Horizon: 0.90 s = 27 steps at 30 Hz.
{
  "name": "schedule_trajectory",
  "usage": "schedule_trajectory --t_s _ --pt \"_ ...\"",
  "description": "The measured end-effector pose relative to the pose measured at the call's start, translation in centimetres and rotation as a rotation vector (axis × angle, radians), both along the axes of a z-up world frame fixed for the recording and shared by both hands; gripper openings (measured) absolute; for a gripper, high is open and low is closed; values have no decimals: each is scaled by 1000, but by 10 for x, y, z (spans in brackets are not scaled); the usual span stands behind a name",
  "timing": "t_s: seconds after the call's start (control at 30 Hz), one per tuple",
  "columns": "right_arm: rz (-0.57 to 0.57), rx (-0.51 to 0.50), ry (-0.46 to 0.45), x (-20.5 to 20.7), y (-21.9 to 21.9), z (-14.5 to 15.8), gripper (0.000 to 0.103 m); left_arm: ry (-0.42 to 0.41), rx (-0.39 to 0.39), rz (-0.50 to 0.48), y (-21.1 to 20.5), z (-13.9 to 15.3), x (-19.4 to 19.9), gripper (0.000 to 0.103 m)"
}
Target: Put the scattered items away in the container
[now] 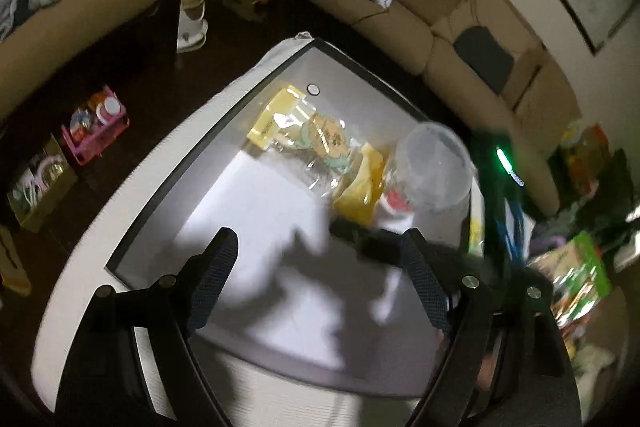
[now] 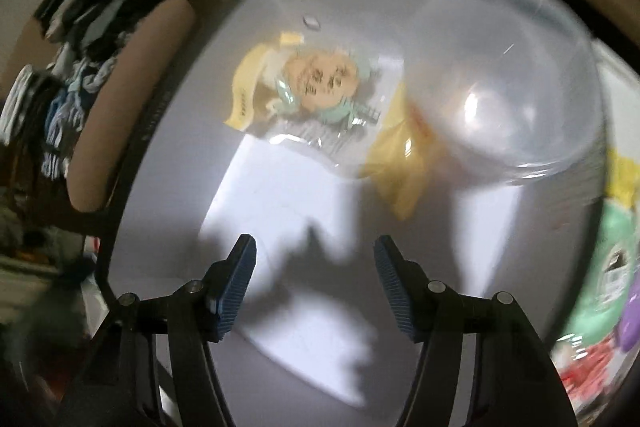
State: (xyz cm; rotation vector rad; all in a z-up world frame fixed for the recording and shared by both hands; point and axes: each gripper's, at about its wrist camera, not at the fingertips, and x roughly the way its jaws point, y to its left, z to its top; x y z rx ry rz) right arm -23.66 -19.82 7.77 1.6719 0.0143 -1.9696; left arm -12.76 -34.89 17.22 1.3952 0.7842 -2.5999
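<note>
A clear round plastic container (image 1: pixel 436 167) stands on the glossy grey table (image 1: pixel 256 211); it also shows large in the right wrist view (image 2: pixel 508 83). Beside it lie a clear snack packet with a yellow edge and a round biscuit label (image 1: pixel 312 135) (image 2: pixel 312 91) and a yellow packet (image 1: pixel 362 187) (image 2: pixel 400 163), which touches the container. A red-and-white item (image 1: pixel 394 203) lies by the container's base. My left gripper (image 1: pixel 316 259) is open and empty above the table. My right gripper (image 2: pixel 316 259) is open and empty, short of the packets.
More packets lie at the table's right edge (image 2: pixel 612 267) (image 1: pixel 576 275). A beige sofa (image 1: pixel 460 27) curves behind the table. A pink basket (image 1: pixel 96 123) and a box (image 1: pixel 40 183) sit on the dark floor to the left. The other gripper's green light (image 1: pixel 502 157) shows on the right.
</note>
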Motion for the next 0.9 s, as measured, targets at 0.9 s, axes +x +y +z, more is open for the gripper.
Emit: schedule_trajectory --t_s 0.9 --pt "90 -2 62 -24 -30 40 67 2 61 -57 -3 -41 9 82"
